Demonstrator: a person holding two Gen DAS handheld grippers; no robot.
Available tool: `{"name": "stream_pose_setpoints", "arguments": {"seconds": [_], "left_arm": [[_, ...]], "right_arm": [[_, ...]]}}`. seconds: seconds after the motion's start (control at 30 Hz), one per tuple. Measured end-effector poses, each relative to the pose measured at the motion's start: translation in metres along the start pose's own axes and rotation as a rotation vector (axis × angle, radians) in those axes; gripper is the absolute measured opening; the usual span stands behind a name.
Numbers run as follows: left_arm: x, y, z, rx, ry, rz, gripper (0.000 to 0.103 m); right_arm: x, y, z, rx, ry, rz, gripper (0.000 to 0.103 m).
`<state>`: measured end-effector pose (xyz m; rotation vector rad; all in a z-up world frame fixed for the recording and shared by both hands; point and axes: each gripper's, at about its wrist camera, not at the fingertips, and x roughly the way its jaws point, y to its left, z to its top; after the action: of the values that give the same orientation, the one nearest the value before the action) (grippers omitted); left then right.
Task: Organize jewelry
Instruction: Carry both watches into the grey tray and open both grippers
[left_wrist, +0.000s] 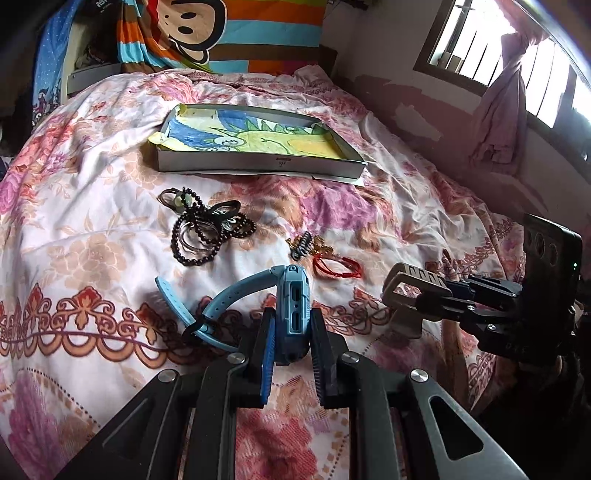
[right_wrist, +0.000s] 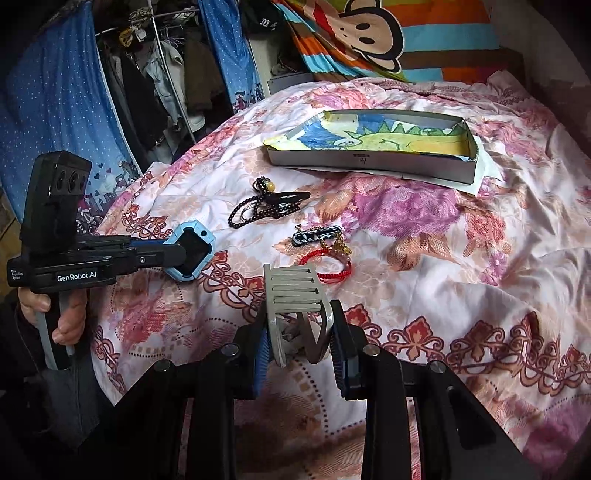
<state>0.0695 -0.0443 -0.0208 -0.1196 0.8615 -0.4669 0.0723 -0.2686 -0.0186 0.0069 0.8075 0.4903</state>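
Jewelry lies in small heaps on the bed cover (left_wrist: 92, 206) — a tangle of dark beads (left_wrist: 201, 225), a red cord (left_wrist: 338, 267) and a small gold chain (right_wrist: 338, 245) beside a black clip (right_wrist: 316, 235). Past them sits the box (left_wrist: 258, 164), a flat open tray with a drawing inside. Nothing from the heaps is in it yet.

The left tongs (left_wrist: 291, 332) are squeezed narrow on a blue watch (left_wrist: 293, 302), holding it by its body with the strap (left_wrist: 192, 310) hanging loose to the side. The right tongs (right_wrist: 301, 328) are pinched on a grey hair claw (right_wrist: 295, 291), held up above the cover. A hand (right_wrist: 48, 314) grips the left handle.

What could go wrong? The watch is smooth and fat, and only its lower part seems to sit between the pads, so it could slip out on the way to the box. The loose strap could catch on the beads and drag them along. The claw is springy — squeeze it wrong and it may pop open or twist away. The two tongs are close together and could bump if both head for the box at once. And the cover is soft and lumpy, so a dropped thing could roll into a fold.
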Motion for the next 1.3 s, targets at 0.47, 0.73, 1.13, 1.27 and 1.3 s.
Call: {"name": "stream_pose_setpoints", "arguments": {"seconds": [0.47,0.73,1.13,1.27,1.3], "left_arm": [[0.012,0.008,0.088,-0.038,-0.14,0.027,0.016],[0.066,0.03,0.166,-0.049,-0.234,0.074,0.017],[0.165,0.059,0.204,-0.128,-0.193,0.113,0.017],[0.176,0.06,0.199,-0.128,-0.168,0.111,0.017],[0.178,0.061,0.198,-0.128,-0.165,0.113,0.017]], "right_arm": [[0.023,-0.046,0.085,0.073,-0.33,-0.118,0.026],[0.067,-0.083,0.15,0.081,-0.354,-0.167,0.026],[0.131,-0.118,0.169,0.083,-0.249,-0.22,0.026],[0.141,-0.122,0.165,0.091,-0.23,-0.227,0.026],[0.142,-0.122,0.166,0.089,-0.228,-0.228,0.026]]}}
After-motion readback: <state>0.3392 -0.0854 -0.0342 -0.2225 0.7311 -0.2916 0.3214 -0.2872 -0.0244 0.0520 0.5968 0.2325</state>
